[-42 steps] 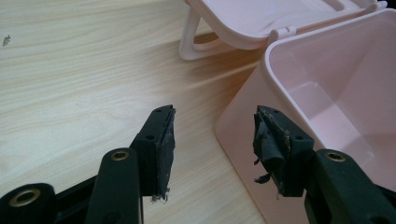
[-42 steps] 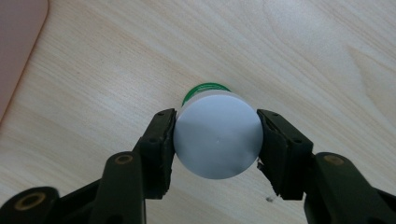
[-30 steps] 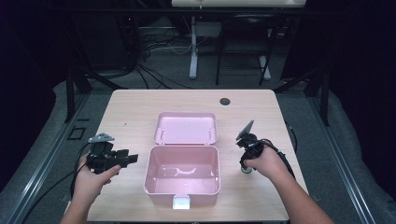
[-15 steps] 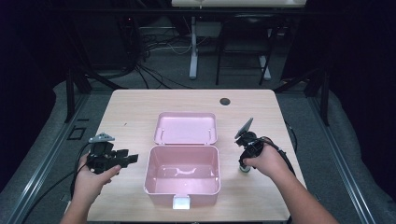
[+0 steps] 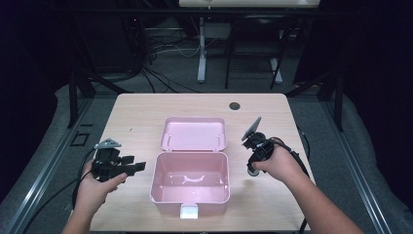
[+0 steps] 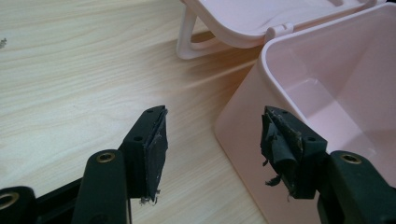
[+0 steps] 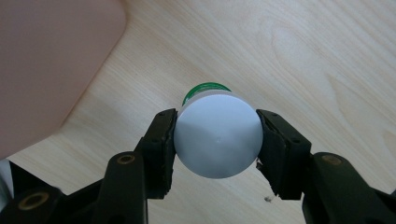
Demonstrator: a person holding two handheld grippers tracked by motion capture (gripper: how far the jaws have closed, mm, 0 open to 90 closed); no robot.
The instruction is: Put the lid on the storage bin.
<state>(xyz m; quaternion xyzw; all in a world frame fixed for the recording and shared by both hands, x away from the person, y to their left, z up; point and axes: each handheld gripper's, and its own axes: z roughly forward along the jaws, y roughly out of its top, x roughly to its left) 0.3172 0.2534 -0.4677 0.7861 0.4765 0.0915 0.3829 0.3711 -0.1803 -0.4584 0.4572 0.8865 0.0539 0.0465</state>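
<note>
An open pink plastic box (image 5: 190,187) stands mid-table, its lid (image 5: 195,132) laid back flat behind it. My left gripper (image 5: 134,163) hovers just left of the box. Its jaws have just been opening and stand wide apart (image 6: 212,135) with nothing between them, the box's near corner (image 6: 243,112) close to the right-hand jaw. Right of the box, my right gripper (image 5: 253,165) points down. In the right gripper view it is shut (image 7: 217,135) on the white round cap (image 7: 217,140) of a small bottle with a green part (image 7: 205,88) below, held above the wood.
The box is empty inside and has a white latch (image 5: 189,211) on its front wall. A small black round grommet (image 5: 234,106) sits near the far edge of the wooden table (image 5: 146,112). Cables trail from both grippers off the table's sides.
My right hand has risen a little with the white-capped bottle in its jaws. The left hand and the box have stayed in place.
</note>
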